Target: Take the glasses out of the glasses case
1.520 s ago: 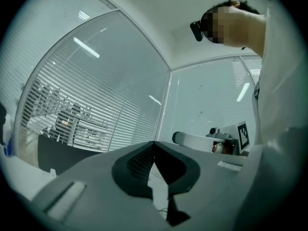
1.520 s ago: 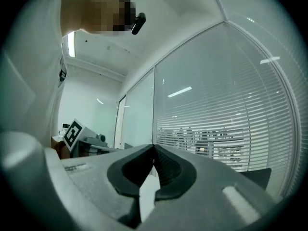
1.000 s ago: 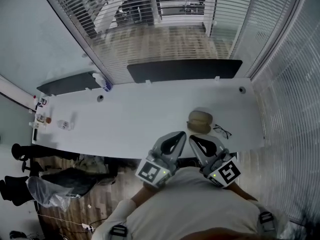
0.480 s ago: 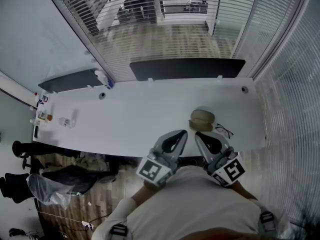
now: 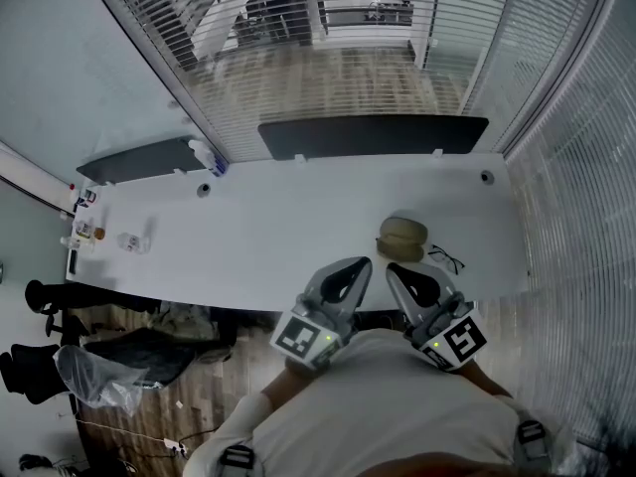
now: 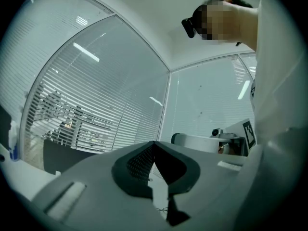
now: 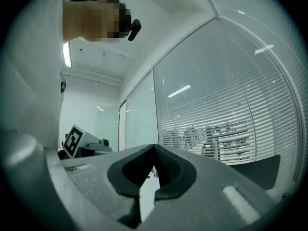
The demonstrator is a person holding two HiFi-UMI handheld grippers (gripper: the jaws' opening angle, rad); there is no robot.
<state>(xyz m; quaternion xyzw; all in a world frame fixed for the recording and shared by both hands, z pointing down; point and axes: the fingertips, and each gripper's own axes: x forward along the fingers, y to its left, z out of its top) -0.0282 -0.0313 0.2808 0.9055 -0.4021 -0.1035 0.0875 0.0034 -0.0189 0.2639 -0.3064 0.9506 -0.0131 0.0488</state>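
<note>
In the head view the case (image 5: pixel 401 236) lies on the table (image 5: pixel 278 237), glasses (image 5: pixel 443 260) just beside it at 4 o'clock, left gripper (image 5: pixel 364 263) at 7 and right gripper (image 5: pixel 391 269) at 6; the left gripper view shows empty jaws pressed together, and the right gripper view shows the same.

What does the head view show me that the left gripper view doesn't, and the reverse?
Only the head view plainly shows the glasses case, with the glasses lying just right of it on the white table. Only the left gripper view shows the left gripper close up, jaws closed tip to tip with nothing between them, and the camera on the person's head. Both show the right gripper and the window blinds.
</note>
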